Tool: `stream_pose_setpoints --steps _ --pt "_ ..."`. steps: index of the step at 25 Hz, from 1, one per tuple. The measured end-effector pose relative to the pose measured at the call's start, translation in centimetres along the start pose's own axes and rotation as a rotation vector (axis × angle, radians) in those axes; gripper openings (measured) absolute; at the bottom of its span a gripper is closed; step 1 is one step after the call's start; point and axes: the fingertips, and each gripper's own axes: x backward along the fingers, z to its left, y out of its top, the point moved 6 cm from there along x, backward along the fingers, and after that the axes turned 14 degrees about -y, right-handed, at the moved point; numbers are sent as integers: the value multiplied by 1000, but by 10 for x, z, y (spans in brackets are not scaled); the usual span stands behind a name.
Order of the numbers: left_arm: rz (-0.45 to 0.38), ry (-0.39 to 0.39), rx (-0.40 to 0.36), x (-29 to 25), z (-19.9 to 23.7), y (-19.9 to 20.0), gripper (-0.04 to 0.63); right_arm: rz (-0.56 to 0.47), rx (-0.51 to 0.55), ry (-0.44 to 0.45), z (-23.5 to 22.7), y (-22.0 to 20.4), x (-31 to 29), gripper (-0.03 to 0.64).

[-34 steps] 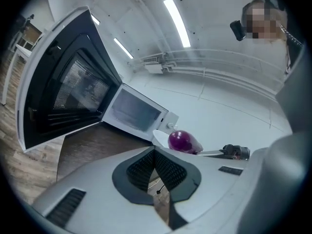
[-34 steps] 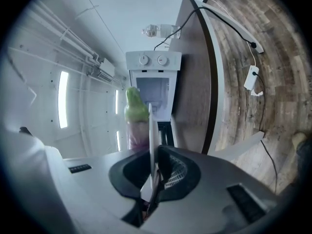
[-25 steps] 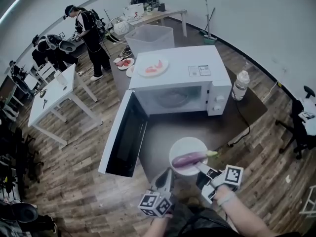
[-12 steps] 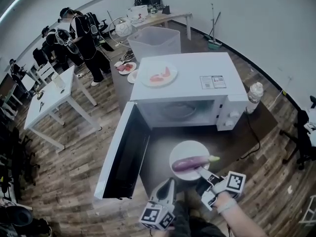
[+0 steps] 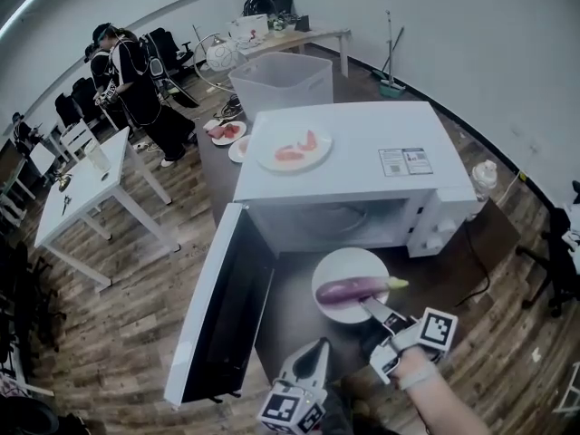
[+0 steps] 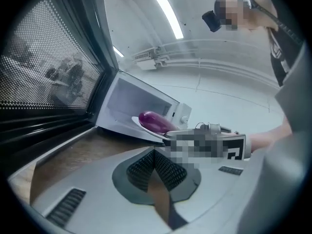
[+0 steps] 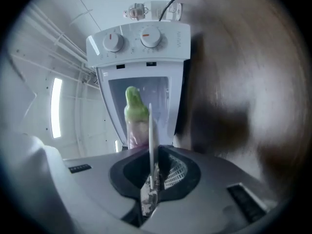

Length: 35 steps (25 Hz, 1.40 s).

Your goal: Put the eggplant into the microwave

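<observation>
A purple eggplant (image 5: 352,288) with a green stem lies on a white plate (image 5: 348,265), just in front of the white microwave (image 5: 362,152). The microwave's door (image 5: 217,306) hangs wide open to the left, and its cavity (image 5: 326,220) shows behind the plate. My right gripper (image 5: 367,304) is shut on the plate's near rim. In the right gripper view the plate (image 7: 150,130) runs edge-on between the jaws of that gripper (image 7: 151,155), with the eggplant (image 7: 135,111) on it. My left gripper (image 5: 317,347) hovers lower left of the plate, shut and empty. The left gripper view shows its pads (image 6: 155,152) together and the eggplant (image 6: 153,121) beyond.
A plate of pink food (image 5: 292,148) sits on top of the microwave. A clear plastic bin (image 5: 281,75) stands behind it and a bottle (image 5: 483,178) at its right corner. A white table (image 5: 82,188) and a person (image 5: 127,71) are at the back left.
Both grippers have moved forward toward the microwave. The plate with the eggplant, still held by the right gripper, is closer to the open cavity.
</observation>
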Motion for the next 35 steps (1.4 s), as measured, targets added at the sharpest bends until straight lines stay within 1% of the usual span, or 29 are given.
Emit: stream_pose_setpoints --steps 4,9,12,14,18,22,27,35 --pt "-14 -14 2 -13 12 7 0 -16 13 -17 5 9 -19 20" --pt "-6 -40 -40 -37 27 16 0 -26 32 -25 13 18 -41 20" --pt "-26 -51 -46 -52 36 24 0 -39 31 -28 17 23 -52 20" --pt "-33 -48 -38 -60 41 28 0 -43 31 -32 20 25 -59 20" --pt "-22 -32 -13 -78 50 32 0 -47 19 -43 20 31 -70 21" --pt "3 -44 6 -93 53 38 0 -59 -1 -54 19 36 -74 21" --pt "-4 -53 13 -101 58 42 0 -65 -8 -74 19 42 -82 21" --pt "9 -65 42 -115 69 39 0 -68 -34 -99 12 49 -96 25"
